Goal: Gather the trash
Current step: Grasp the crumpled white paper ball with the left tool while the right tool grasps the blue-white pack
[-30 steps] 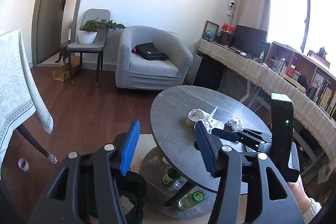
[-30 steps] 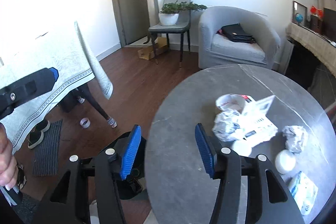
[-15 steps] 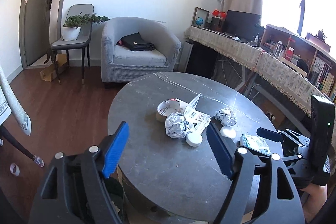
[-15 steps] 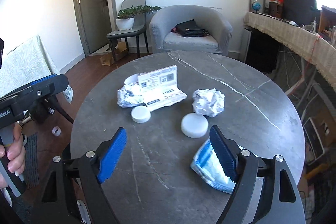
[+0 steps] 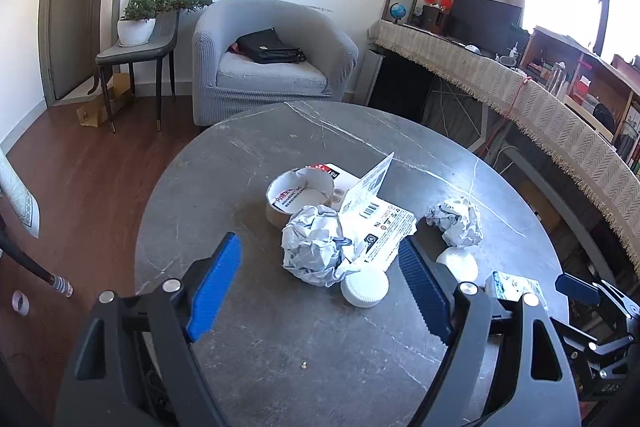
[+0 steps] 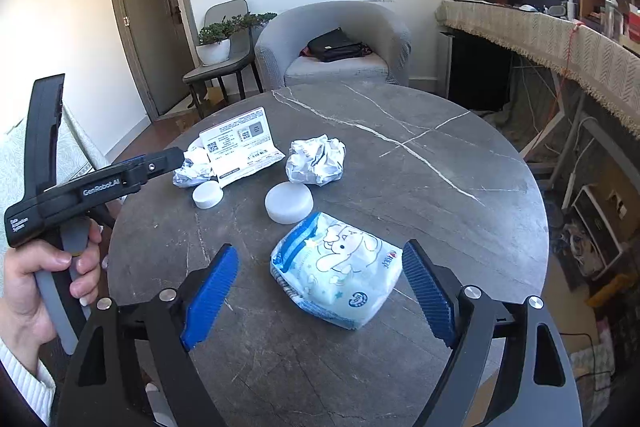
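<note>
Living room, daylight: a round grey marble-look desk [image 5: 248, 311] carries the trash, w/ a grey armchair [image 5: 276, 39] behind it holding a black bag [image 5: 268, 45], and a side chair w/ a potted plant [image 5: 138, 21] nearer the door.

Left gripper [image 5: 320, 279], seen from its own cam, hangs over the near part of the desk, jaws opening and already wide, nothing clamped; a crumpled paper ball [image 5: 316, 251] and a small white lid [image 5: 365, 285] lie in line betw. the blue pads [image 5: 214, 287], ahead of them. In the right cam the person's hand [image 6: 44, 279] grips its handle at the desk's left edge.

Right gripper [image 6: 320, 287] also opening, wide apart, w/ a blue-and-white tissue pack [image 6: 340, 271] lying flat on the desk betw. its pads [image 6: 210, 297], not touched by either.

Rest of the trash, mid-desk: a folded printed card [image 6: 242, 145] standing half-open, a tape roll core [image 5: 298, 193] just behind it, a second crumpled paper ball [image 6: 316, 159] to the right, and a larger white round lid [image 6: 289, 202] betw. that ball and the tissue pack. The small lid touches the first ball's near edge.
</note>
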A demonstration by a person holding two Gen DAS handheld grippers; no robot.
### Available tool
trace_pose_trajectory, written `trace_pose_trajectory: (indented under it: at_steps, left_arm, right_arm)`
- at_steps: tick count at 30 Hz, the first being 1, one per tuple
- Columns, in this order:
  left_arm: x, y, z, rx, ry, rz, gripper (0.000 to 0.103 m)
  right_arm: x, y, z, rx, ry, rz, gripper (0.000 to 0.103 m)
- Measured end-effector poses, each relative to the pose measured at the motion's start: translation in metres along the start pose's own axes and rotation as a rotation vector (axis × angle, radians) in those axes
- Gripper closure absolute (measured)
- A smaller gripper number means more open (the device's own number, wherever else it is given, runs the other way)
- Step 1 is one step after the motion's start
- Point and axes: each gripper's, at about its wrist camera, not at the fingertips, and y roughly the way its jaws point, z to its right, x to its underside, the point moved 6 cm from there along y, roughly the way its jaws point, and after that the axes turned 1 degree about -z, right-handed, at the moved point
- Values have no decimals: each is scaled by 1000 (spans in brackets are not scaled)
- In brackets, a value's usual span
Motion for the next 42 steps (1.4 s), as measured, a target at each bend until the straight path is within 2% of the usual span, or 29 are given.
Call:
trace_pose_trajectory:
  at_steps: [8,11,13,16,21,33,42]
  left_arm:
    - [0,18,-10,10,-64,-58,23]
    - [0,24,-9,16,-70,-86,33]
    - [1,26,-4,21,-41,-102,49]
    - [1,25,1,24,-23,-98,55]
    - [0,14,4,61,-18,-75,55]
    - [4,-7,-7,99,-31,-68,55]
    - [8,-24,-5,125,11,-62,54]
  right_arm:
    - [14,0,16,-18,22,-37,18]
    - [16,-3,19,-23,40,-37,17]
    - [18,-3,18,-22,54,-41,17]
    - [21,-1,17,-2,91,-43,17]
    - [25,11,4,25,110,-55,17]
    - [19,29,-4,195,97,-33,13]
    - [12,39,-9,236,105,-52,14]
